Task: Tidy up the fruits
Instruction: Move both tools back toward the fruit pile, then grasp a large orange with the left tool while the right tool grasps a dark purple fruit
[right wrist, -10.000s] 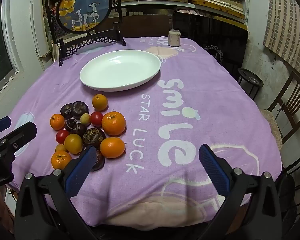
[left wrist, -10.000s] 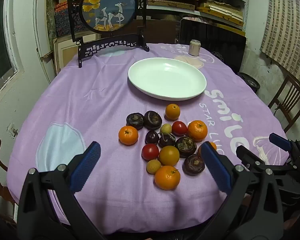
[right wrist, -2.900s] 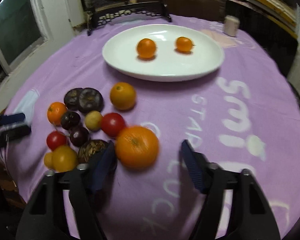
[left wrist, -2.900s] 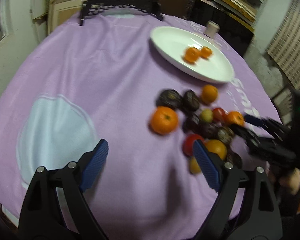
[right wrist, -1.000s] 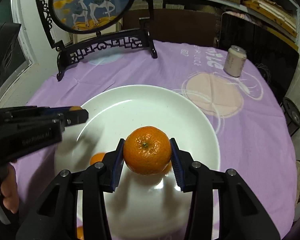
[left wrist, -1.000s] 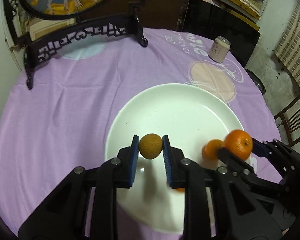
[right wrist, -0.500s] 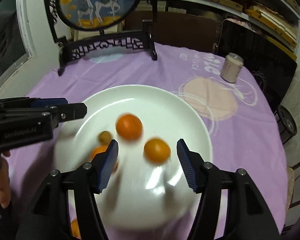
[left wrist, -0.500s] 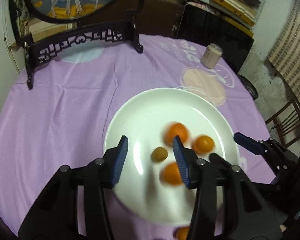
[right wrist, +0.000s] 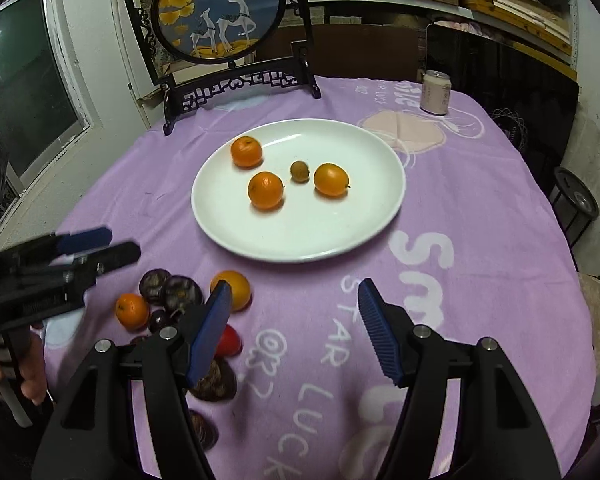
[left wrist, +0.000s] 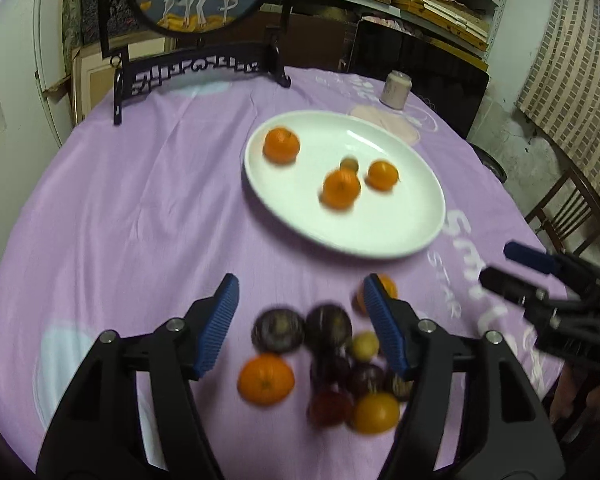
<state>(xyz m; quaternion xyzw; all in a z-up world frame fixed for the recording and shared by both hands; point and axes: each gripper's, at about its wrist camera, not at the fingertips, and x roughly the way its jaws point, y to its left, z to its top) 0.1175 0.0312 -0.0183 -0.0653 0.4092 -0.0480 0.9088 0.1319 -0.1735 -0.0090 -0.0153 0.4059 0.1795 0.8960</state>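
Left wrist view: the left gripper (left wrist: 298,322) has just let go of the little tan fruit (left wrist: 349,164), jaws have been opening and now stand wide with nothing in them. It's back over the pile of fruits (left wrist: 328,356) on the purple cloth (blurry, so it's moving).

Right wrist view: same for the right gripper (right wrist: 294,326), jaws wide and empty, its big orange (right wrist: 265,190) now sits on the white plate (right wrist: 388,208). Four fruits plated, so the next pickup looks due.
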